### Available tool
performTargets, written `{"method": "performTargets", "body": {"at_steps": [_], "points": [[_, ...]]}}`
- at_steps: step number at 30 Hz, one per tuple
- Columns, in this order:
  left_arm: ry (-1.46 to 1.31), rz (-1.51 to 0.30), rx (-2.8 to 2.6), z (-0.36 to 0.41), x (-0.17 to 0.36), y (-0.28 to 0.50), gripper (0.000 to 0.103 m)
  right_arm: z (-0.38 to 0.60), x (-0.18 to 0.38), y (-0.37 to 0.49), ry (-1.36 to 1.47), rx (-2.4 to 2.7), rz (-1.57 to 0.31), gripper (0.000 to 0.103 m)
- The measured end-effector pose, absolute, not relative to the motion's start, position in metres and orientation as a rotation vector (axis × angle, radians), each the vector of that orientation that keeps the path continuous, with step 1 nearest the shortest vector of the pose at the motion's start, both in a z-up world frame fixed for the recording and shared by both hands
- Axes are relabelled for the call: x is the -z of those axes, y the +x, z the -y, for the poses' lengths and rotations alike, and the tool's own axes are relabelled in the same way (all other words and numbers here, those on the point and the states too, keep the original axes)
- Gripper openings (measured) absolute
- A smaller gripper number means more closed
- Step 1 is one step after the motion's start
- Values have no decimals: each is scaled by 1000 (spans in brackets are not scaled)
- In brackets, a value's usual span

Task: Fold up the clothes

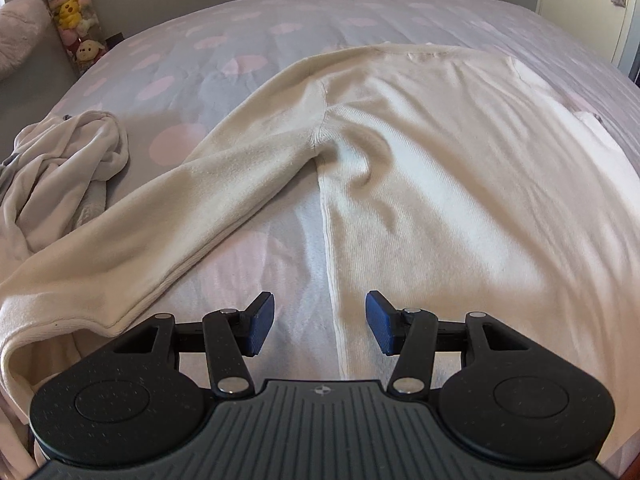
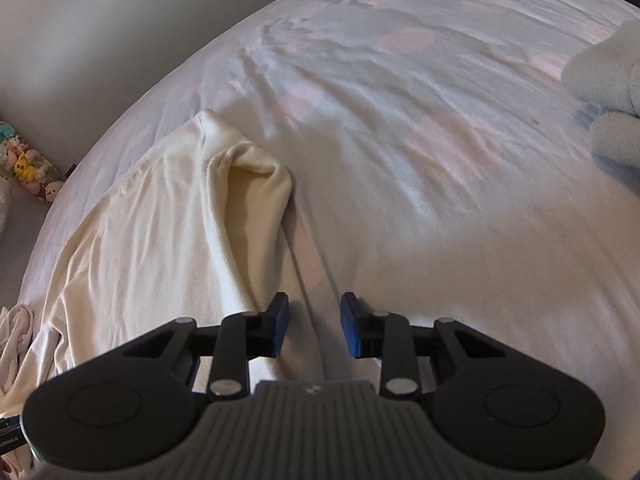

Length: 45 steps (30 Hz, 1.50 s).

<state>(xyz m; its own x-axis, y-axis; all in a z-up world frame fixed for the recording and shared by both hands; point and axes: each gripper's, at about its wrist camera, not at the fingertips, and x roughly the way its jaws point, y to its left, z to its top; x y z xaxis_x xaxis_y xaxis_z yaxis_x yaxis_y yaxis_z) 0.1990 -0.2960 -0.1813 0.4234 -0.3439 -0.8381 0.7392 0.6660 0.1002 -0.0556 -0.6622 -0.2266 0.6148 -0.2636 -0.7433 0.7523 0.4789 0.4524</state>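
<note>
A cream knit sweater (image 1: 440, 168) lies flat on the bed, one long sleeve (image 1: 160, 216) stretched toward the lower left. My left gripper (image 1: 320, 322) hovers open over the sweater's side seam, which runs between the blue pads (image 1: 262, 320) without touching them. In the right wrist view the same sweater (image 2: 160, 220) lies at the left, its far corner bunched into a fold (image 2: 256, 176). My right gripper (image 2: 314, 326) stands open just off the sweater's right edge. Its left finger is over the knit, and only creased bedsheet shows between the pads.
The bed (image 1: 240, 40) has a grey cover with pink dots. A crumpled white garment (image 1: 60, 168) lies at the left. A tube of plush toys (image 1: 74, 12) and a pink cushion (image 1: 20, 32) stand beyond. A grey fluffy item (image 2: 604, 80) sits at the far right.
</note>
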Motion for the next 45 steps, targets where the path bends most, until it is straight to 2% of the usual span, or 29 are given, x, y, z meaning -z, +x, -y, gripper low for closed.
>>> {"method": "performTargets", "body": {"at_steps": [1,4,6,7,8,14,22,29,32,37,43,45], "points": [[506,-905,711,296,183,199,49,661,227,-57,877,664,-662,27],[473,-922,709,292,182,201,49,654,226,-54,889,625,-709,25],[454,-920,714,289,180,201,49,647,223,-49,839,627,-745,17],[452,-916,716,289,179,200,49,645,222,-48,824,632,-755,9],[455,-912,720,288,179,198,49,645,221,-49,821,636,-755,7],[487,-950,740,284,188,191,49,666,197,-64,820,693,-702,6],[496,-964,747,287,193,193,49,703,115,-61,589,824,-616,5],[491,-968,749,288,194,195,49,639,71,-47,428,599,-534,6],[490,-968,749,288,194,195,49,590,81,-38,367,453,-585,6],[486,-969,748,286,193,195,49,537,130,-17,316,326,-715,6],[479,-972,744,285,193,196,49,526,179,9,359,277,-850,6],[477,-974,744,285,193,197,49,526,186,13,374,265,-891,11]]}}
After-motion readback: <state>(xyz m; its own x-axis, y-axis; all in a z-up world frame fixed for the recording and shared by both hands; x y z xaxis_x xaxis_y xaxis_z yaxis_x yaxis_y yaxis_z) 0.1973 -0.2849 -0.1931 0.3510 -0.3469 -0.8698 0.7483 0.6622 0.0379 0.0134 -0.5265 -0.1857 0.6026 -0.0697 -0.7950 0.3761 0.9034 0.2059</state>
